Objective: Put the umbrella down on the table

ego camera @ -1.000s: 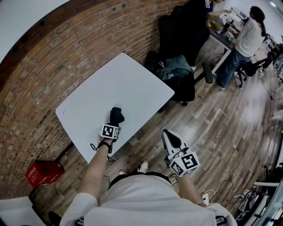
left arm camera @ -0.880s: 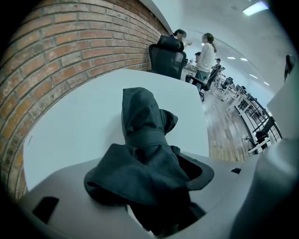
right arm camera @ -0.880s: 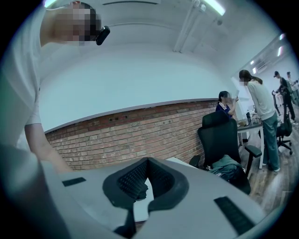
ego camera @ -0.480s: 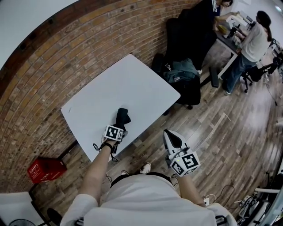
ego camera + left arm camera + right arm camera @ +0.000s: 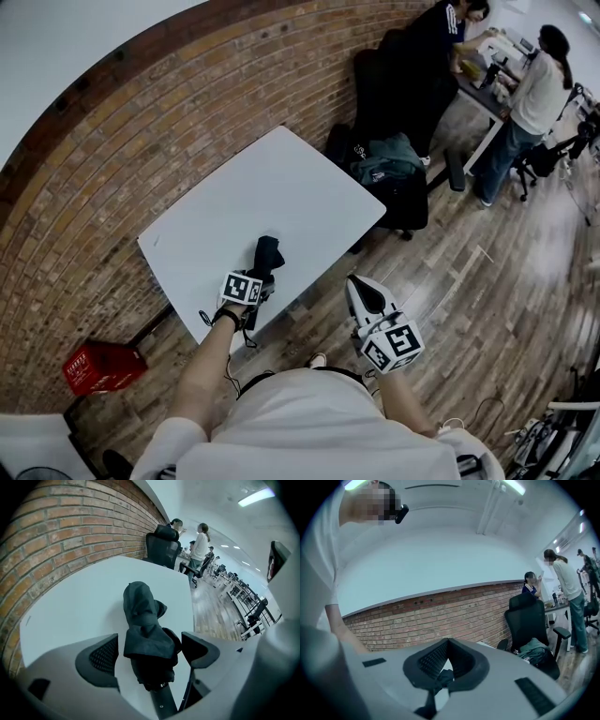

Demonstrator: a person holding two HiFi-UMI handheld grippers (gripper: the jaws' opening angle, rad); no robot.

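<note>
A white rectangular desk [image 5: 244,202] fills the centre-left of the head view, set against a red-brown brick wall [image 5: 141,141] on a wood-plank floor [image 5: 487,300]. The dark folded fabric umbrella [image 5: 267,253] lies on the desk near its lower edge. The left hand-held gripper [image 5: 149,652] has just been opening; its jaws stand wide apart with the umbrella between them, unpressed. The right hand-held gripper [image 5: 448,644], at lower right over the floor, has its jaws together and empty. A red plastic crate [image 5: 101,367] sits at lower left.

Umbrella [image 5: 265,257] lies on the table [image 5: 281,187], seemingly untouched between the left tongs [image 5: 151,650].
</note>
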